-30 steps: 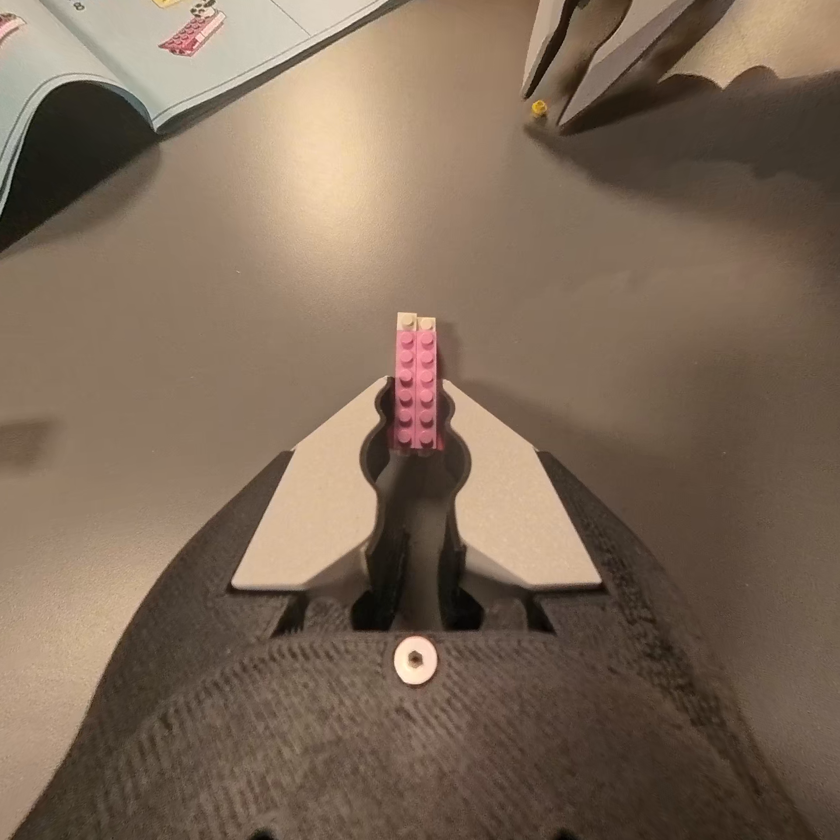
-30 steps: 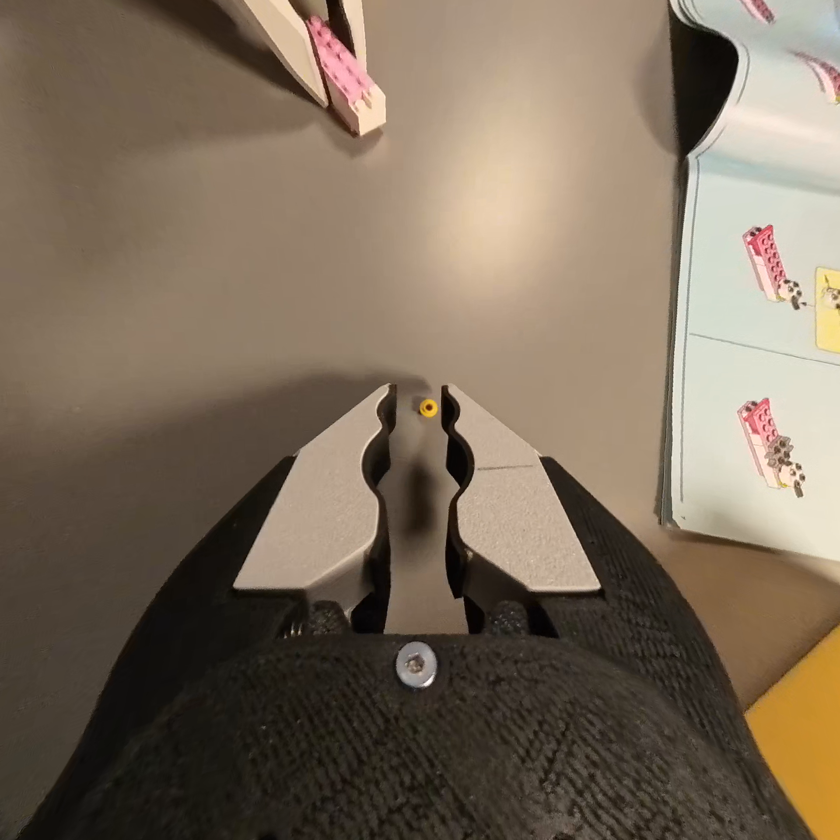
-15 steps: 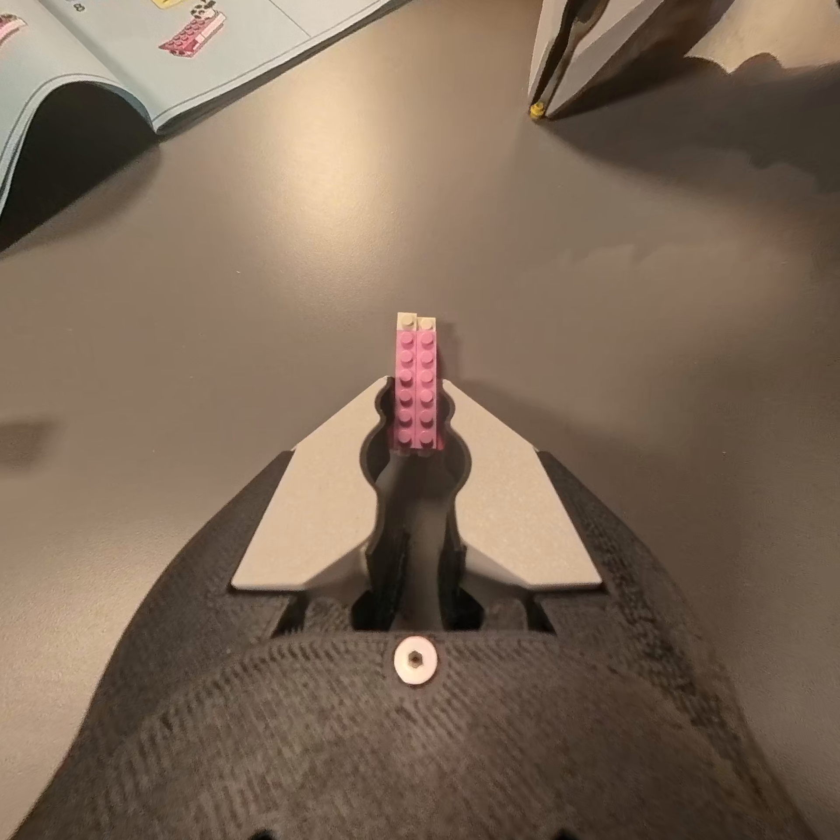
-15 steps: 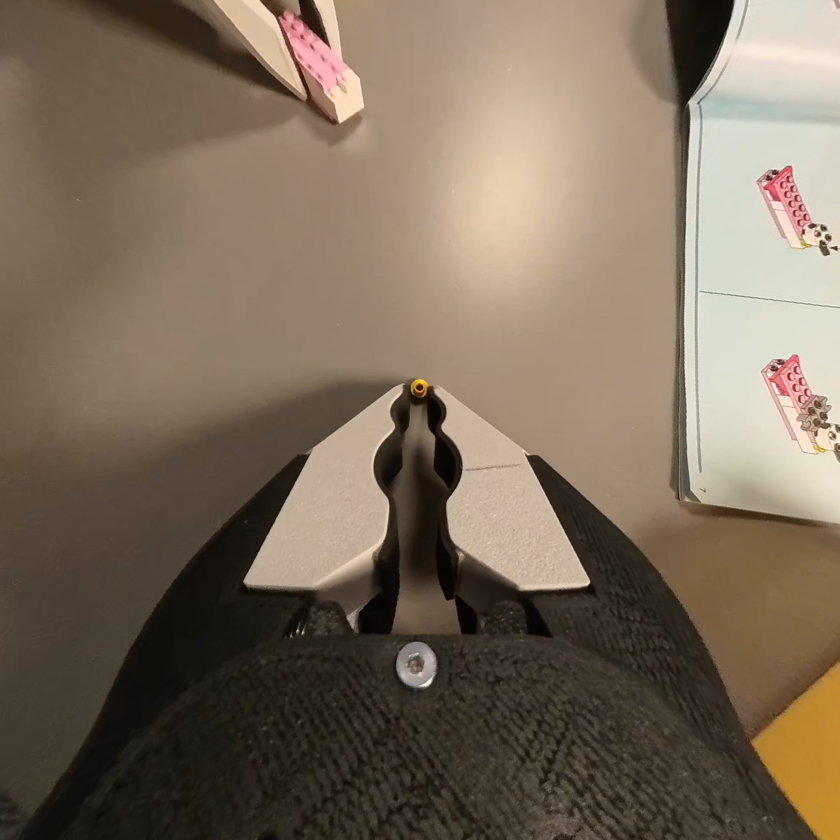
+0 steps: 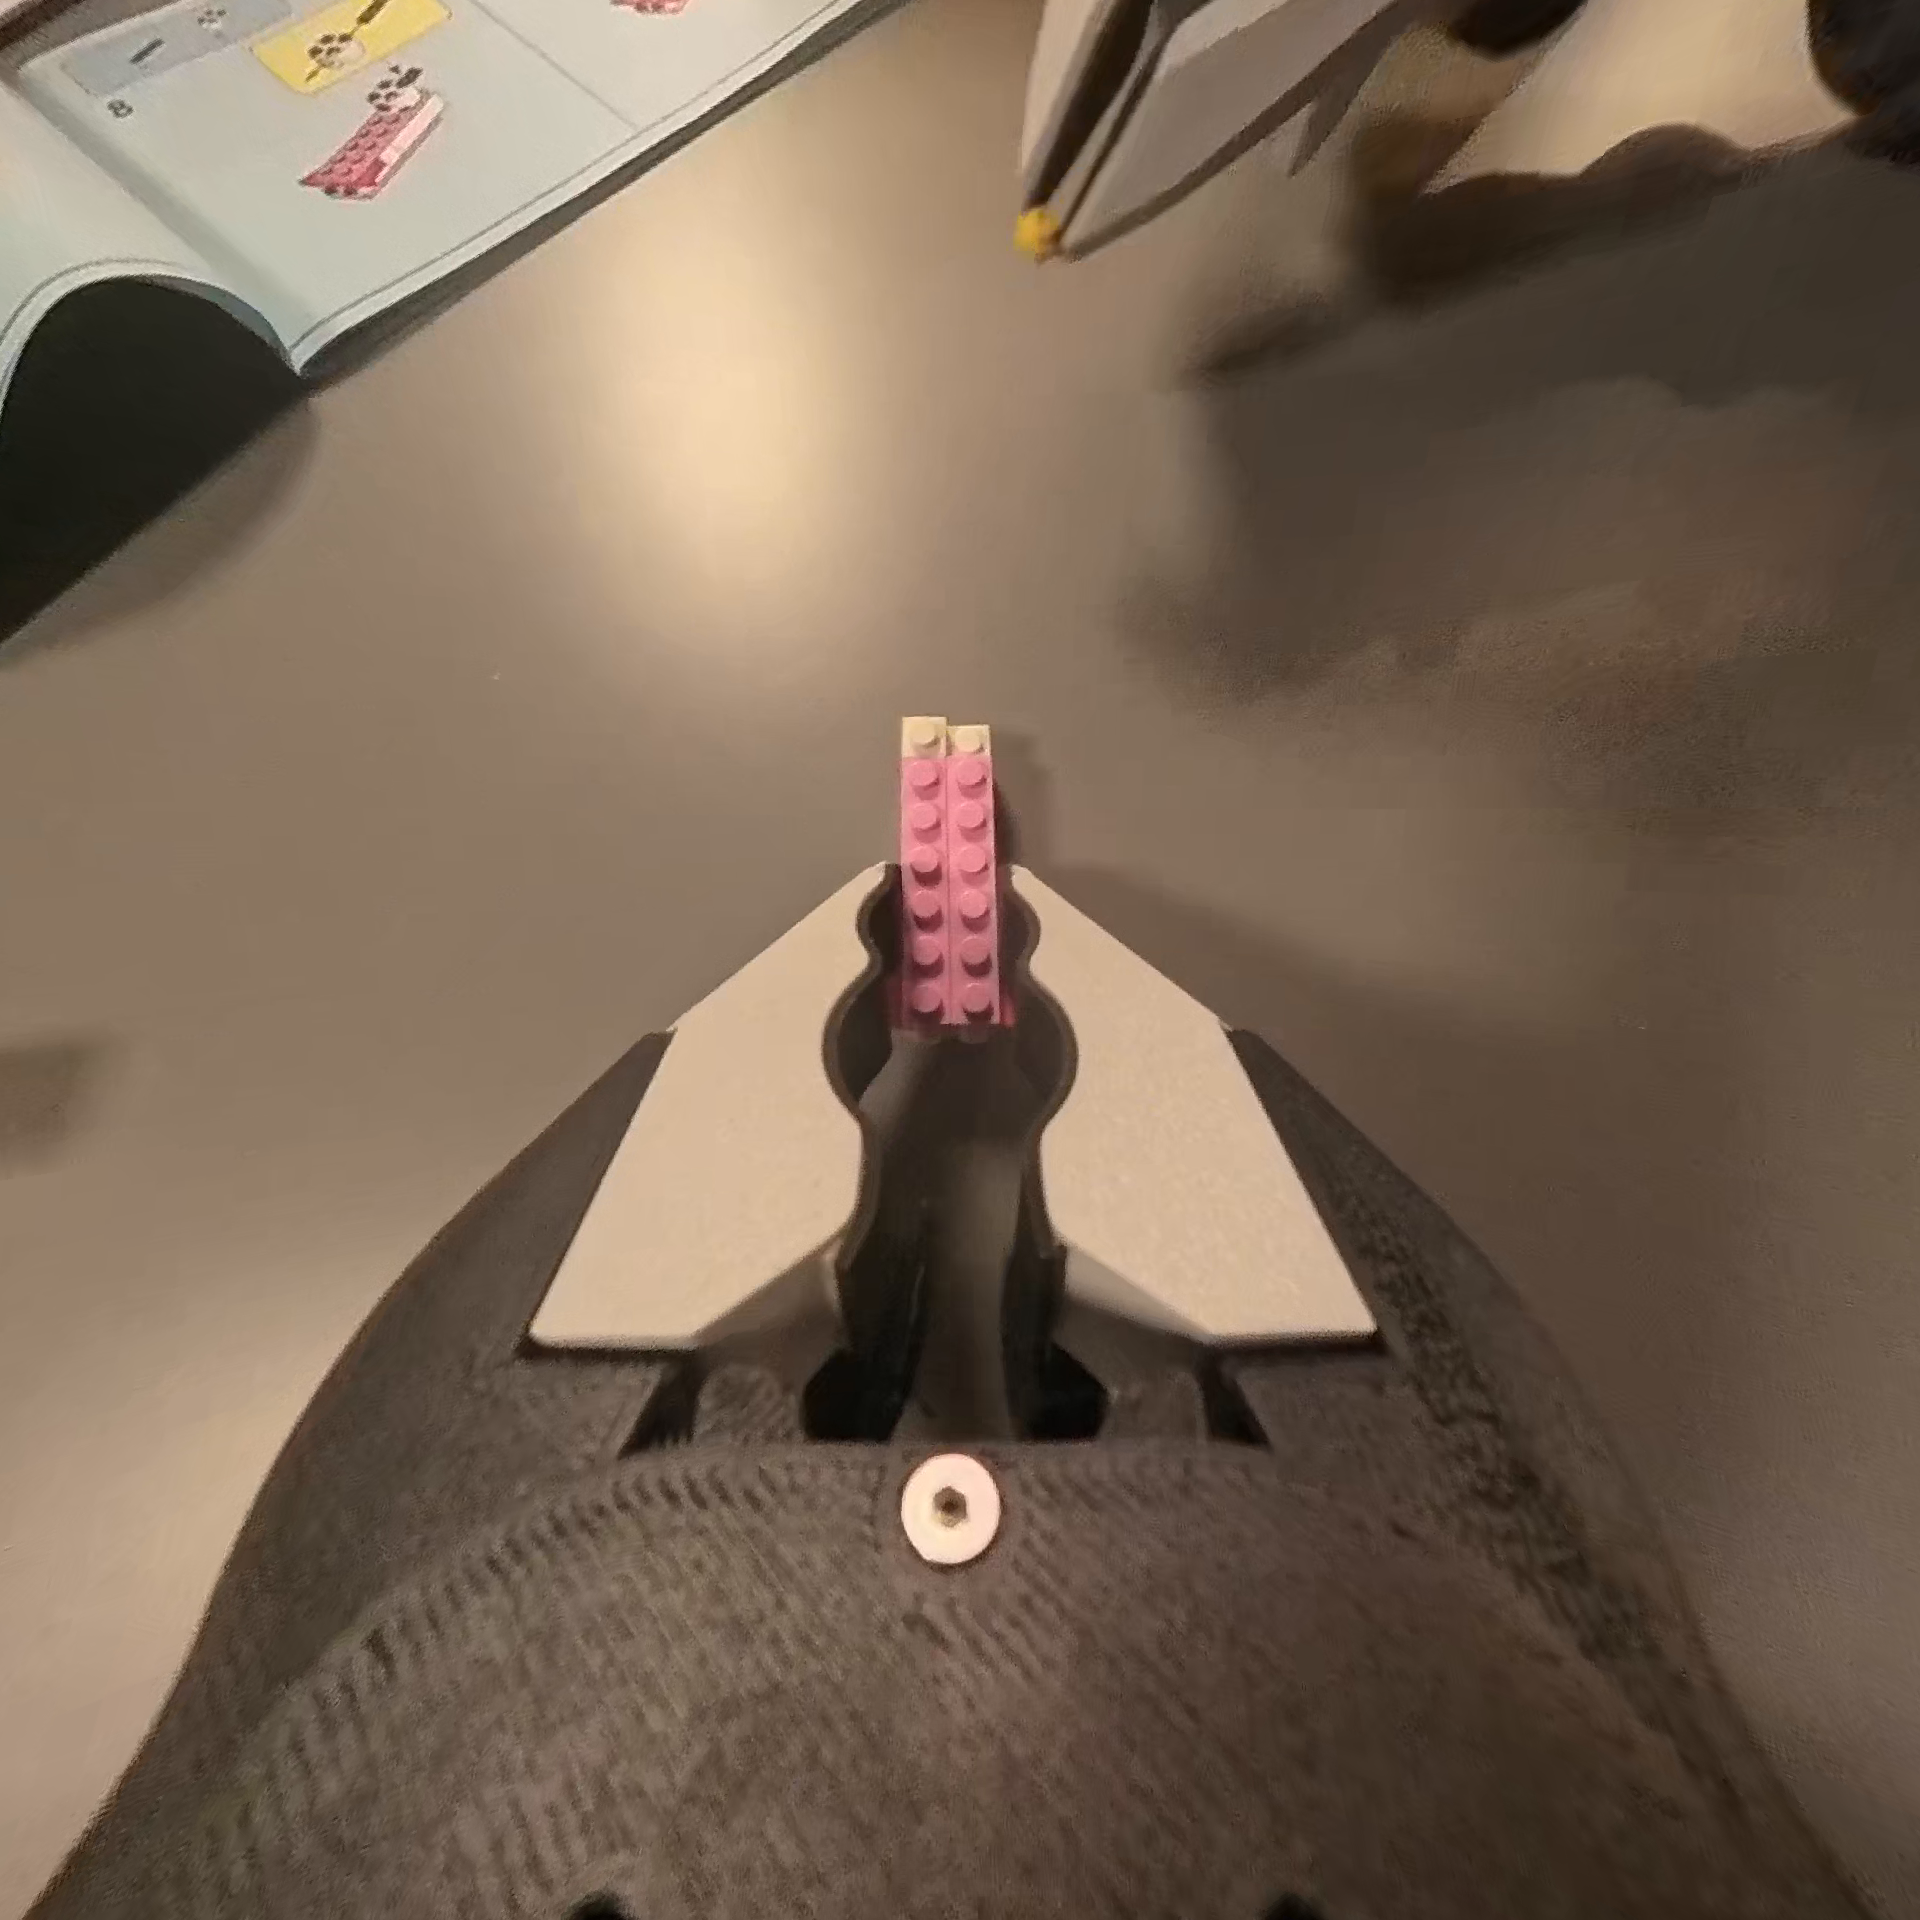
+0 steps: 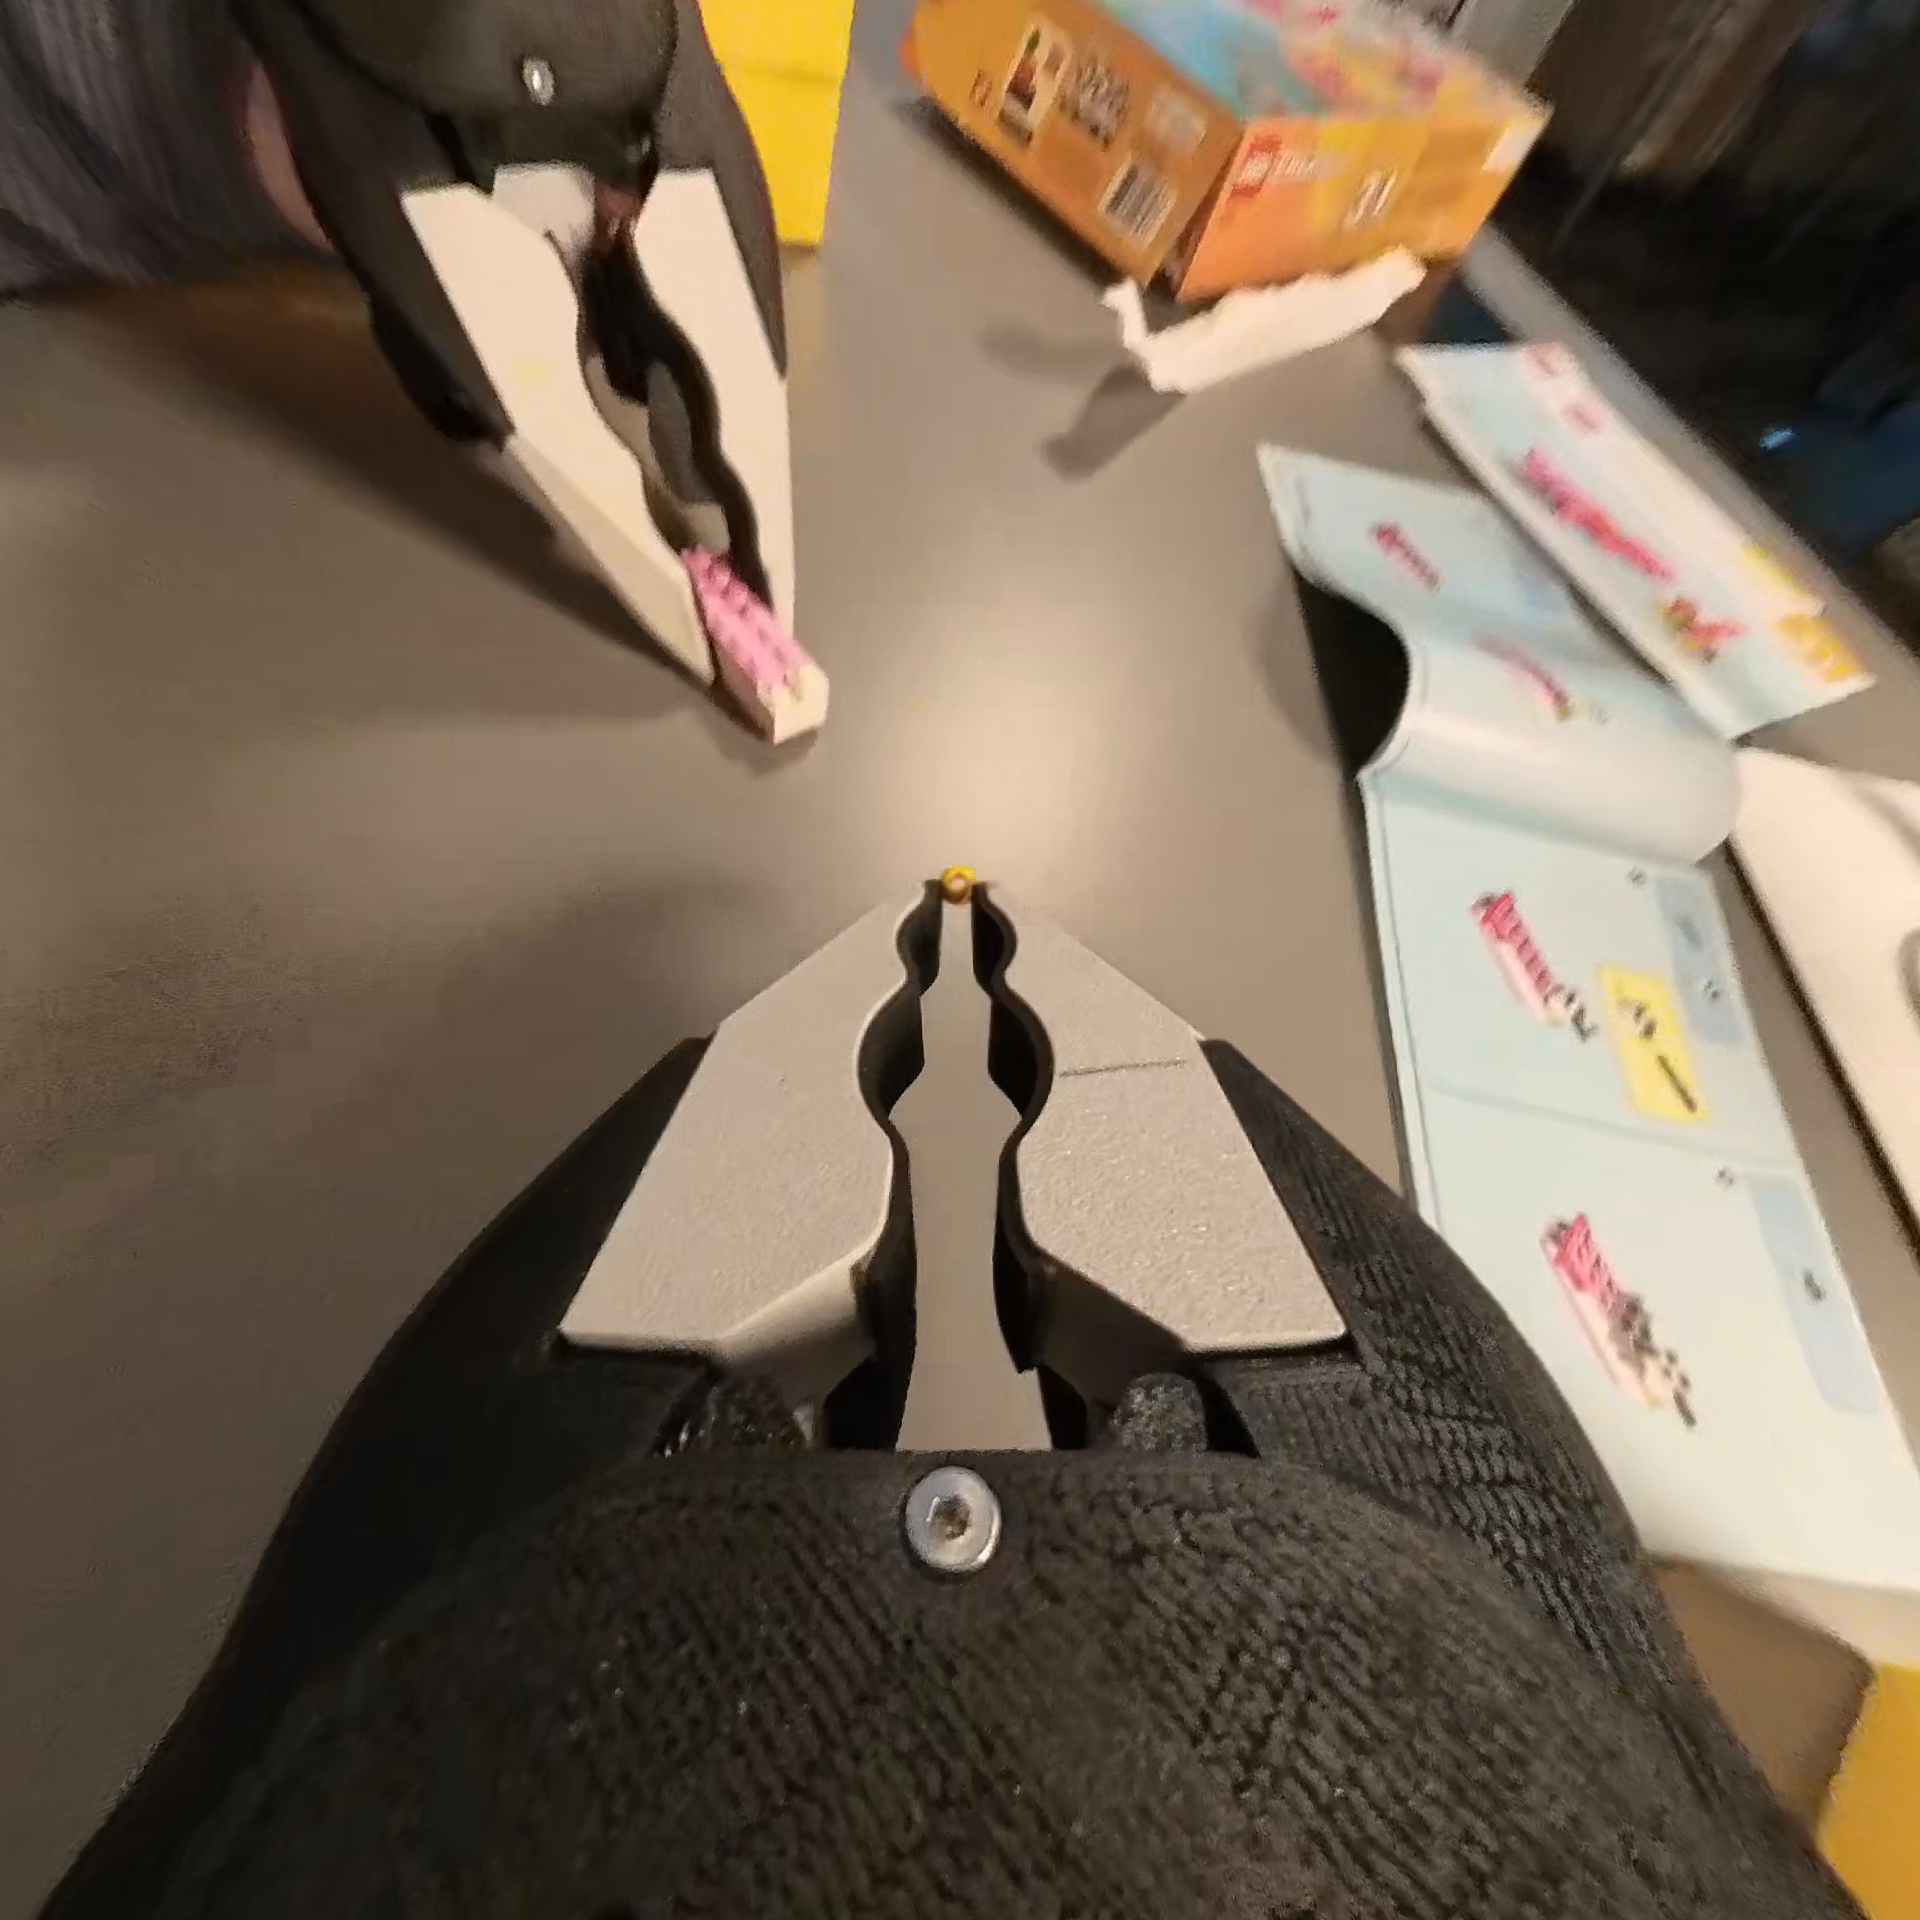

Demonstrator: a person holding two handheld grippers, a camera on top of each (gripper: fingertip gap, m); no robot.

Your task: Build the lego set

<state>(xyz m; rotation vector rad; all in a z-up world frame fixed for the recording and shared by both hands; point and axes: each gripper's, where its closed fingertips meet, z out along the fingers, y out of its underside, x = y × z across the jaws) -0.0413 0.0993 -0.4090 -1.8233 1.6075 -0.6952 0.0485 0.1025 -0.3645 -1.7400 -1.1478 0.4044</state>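
Observation:
My left gripper (image 5: 954, 883) is shut on a pink and white brick assembly (image 5: 953, 873): pink studded plates on white bricks that stick out past the fingertips, low over the grey table (image 5: 520, 727). The assembly also shows in the right wrist view (image 6: 753, 644), far left. My right gripper (image 6: 957, 896) is shut on a tiny yellow round stud (image 6: 957, 884) pinched at the very fingertips and lifted off the table. In the left wrist view the right gripper holds the stud (image 5: 1035, 231) at the top right.
An open light-blue instruction booklet (image 6: 1579, 1091) lies to the right, also in the left wrist view (image 5: 312, 156) at top left. An orange toy box (image 6: 1247, 135), white paper (image 6: 1247, 322) and a yellow box (image 6: 779, 114) stand at the back. My right fingertips sit around 11 cm from my left ones.
My right gripper closed on the yellow stud that lay between its fingers, then lifted and tilted up with it. My left gripper kept still with the pink assembly.

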